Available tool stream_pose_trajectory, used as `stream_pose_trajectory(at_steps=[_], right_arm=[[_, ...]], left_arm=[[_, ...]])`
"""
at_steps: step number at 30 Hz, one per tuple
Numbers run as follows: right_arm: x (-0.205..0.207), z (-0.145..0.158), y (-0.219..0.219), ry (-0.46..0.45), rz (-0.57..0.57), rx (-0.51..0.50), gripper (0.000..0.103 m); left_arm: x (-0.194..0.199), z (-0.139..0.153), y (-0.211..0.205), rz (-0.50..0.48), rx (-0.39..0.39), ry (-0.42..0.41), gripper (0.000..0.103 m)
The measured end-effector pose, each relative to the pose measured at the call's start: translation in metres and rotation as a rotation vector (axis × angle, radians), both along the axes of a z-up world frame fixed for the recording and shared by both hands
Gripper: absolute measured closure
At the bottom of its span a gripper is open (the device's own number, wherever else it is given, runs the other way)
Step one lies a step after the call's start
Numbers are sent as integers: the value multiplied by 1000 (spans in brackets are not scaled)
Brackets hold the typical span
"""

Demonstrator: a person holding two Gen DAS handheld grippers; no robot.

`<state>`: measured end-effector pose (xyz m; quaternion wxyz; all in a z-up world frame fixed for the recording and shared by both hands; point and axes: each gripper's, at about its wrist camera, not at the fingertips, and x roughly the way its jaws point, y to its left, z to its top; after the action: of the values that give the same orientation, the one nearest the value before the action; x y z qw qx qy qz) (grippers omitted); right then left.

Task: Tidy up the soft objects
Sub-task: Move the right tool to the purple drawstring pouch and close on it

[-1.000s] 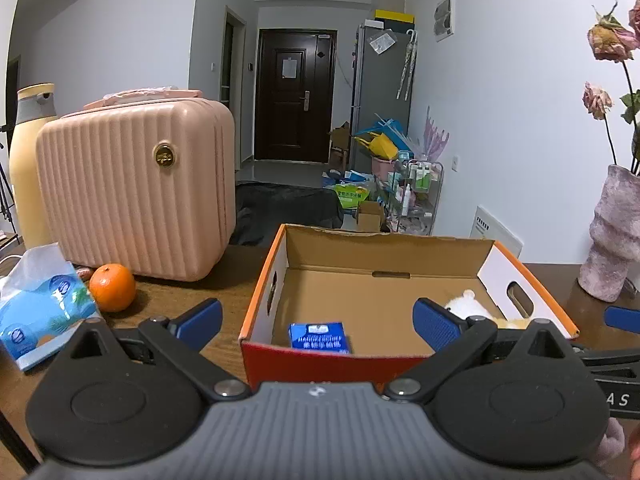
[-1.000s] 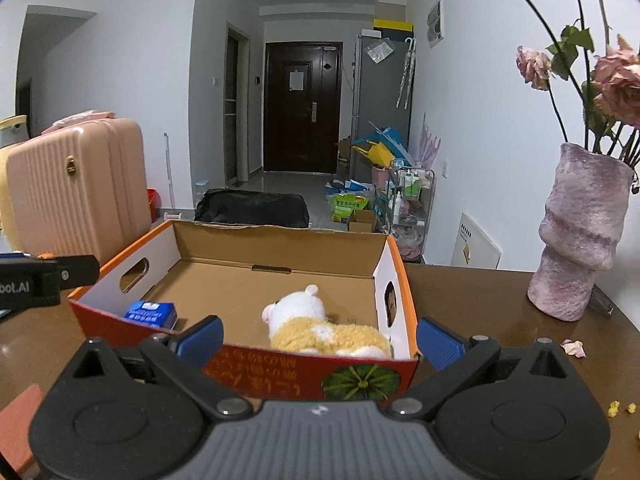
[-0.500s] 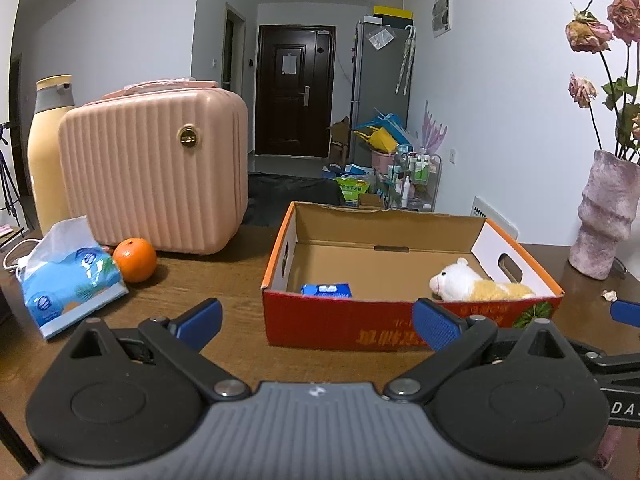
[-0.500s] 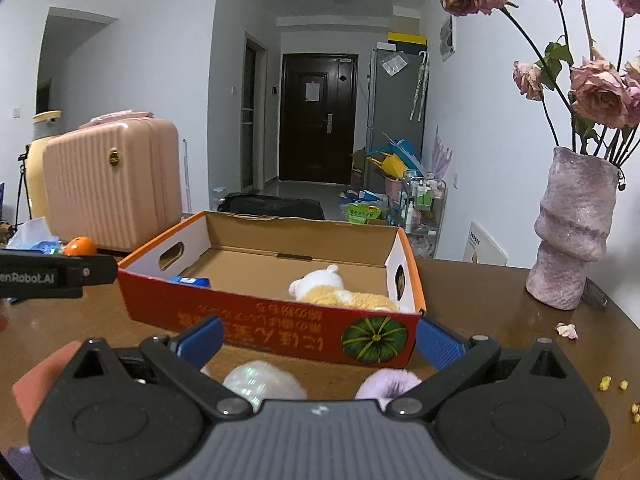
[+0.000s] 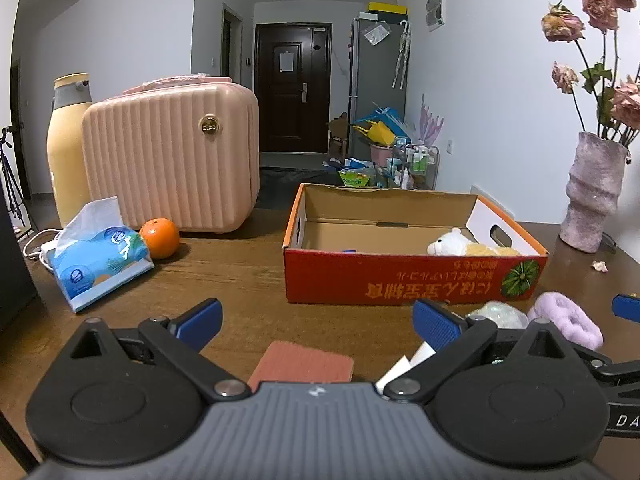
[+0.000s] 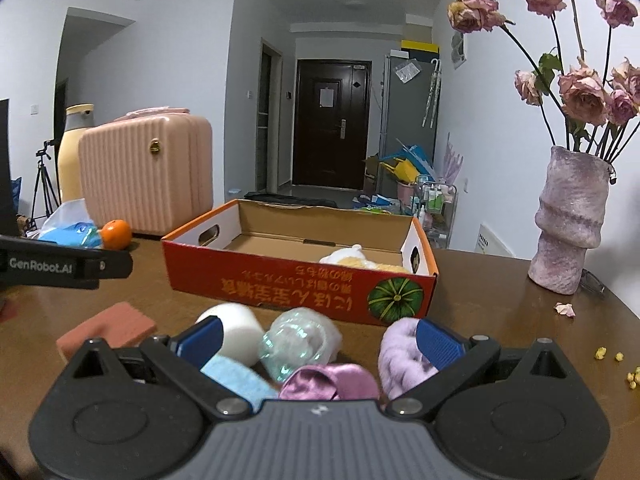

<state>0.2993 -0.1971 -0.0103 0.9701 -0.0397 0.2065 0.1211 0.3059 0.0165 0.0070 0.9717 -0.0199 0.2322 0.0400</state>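
"GenRobot.AI" reads plainly on the left gripper (image 6: 64,266) body in the right wrist view, fingers spread wide and empty. The cardboard box (image 6: 300,284) shows upside-down red-panel characters and a pumpkin picture, its long side running across the table (image 6: 500,320). Inside, at the box's right end, the plush toy (image 5: 464,245) lies lengthwise, head toward the box's middle. Just in front of the box sit a rust sponge (image 6: 108,330), white roll (image 6: 236,330), iridescent ball (image 6: 298,340), purple scrunchie (image 6: 400,354), pink satin piece (image 6: 332,380). The right gripper (image 6: 318,340) hangs over them, fingers apart, gripping nothing.
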Motion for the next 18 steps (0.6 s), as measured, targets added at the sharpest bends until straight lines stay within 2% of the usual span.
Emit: stream_pose_trajectory(at_steps=[18], right_arm=[[-53, -12, 26, 32, 14, 42, 0]], left_arm=[[-64, -7, 32, -15, -19, -2, 0]])
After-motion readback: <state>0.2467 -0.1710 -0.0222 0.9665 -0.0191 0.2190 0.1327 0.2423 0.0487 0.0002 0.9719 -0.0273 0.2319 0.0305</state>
